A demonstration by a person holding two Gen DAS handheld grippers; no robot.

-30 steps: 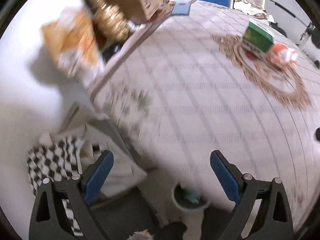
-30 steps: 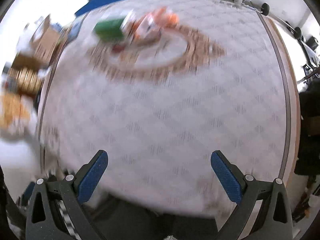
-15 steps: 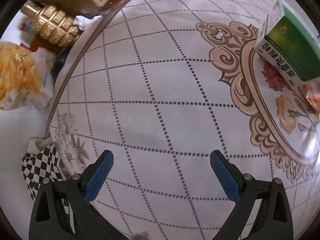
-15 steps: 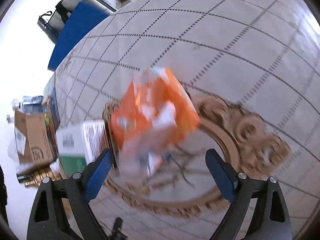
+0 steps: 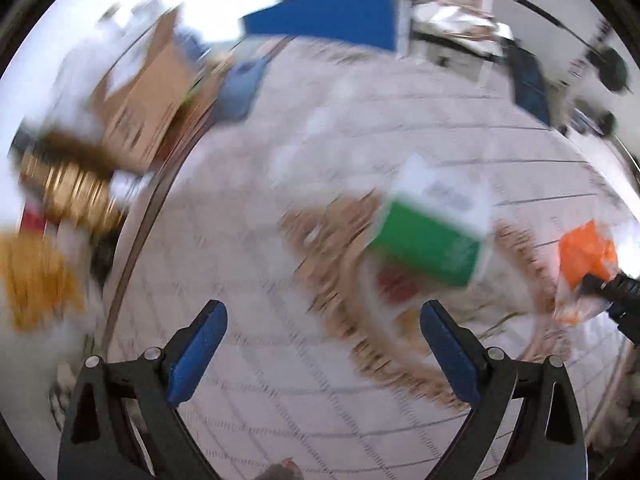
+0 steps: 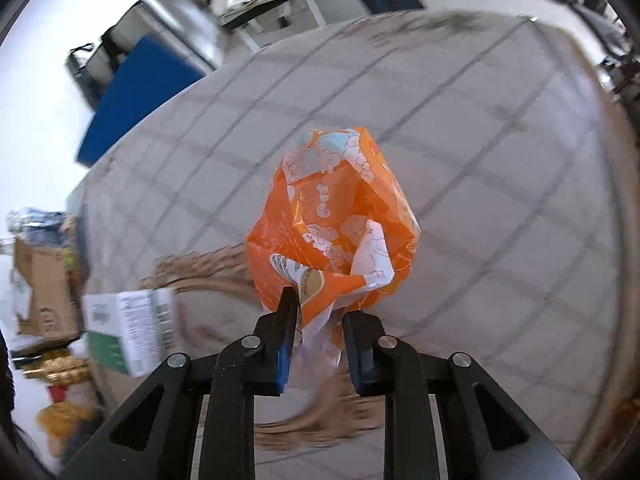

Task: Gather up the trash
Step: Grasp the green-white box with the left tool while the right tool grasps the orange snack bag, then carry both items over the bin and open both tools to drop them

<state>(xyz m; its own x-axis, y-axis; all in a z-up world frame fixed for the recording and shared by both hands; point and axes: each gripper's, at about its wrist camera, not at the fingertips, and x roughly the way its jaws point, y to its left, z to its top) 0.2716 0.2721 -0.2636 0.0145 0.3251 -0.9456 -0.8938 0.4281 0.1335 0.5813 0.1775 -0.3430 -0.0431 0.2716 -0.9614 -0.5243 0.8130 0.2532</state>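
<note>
My right gripper [image 6: 318,334] is shut on a crumpled orange and white snack bag [image 6: 336,224] and holds it above the patterned tablecloth [image 6: 500,208]. The bag also shows in the left wrist view [image 5: 586,258] at the far right, with the right gripper's tip [image 5: 612,286] on it. A green and white carton [image 5: 434,230] lies on the table's brown ring pattern; it also shows in the right wrist view [image 6: 132,332] at the left. My left gripper [image 5: 324,340] is open and empty, above the cloth, short of the carton.
At the table's left edge stand a cardboard box [image 5: 144,104], a gold bottle [image 5: 70,194] and a yellow bag [image 5: 32,280]. A blue panel [image 5: 332,18] and chairs stand beyond the far edge. Both views are motion-blurred.
My right gripper has closed on the orange bag and lifted it off the table. My left gripper has pulled back, so the carton now sits farther ahead.
</note>
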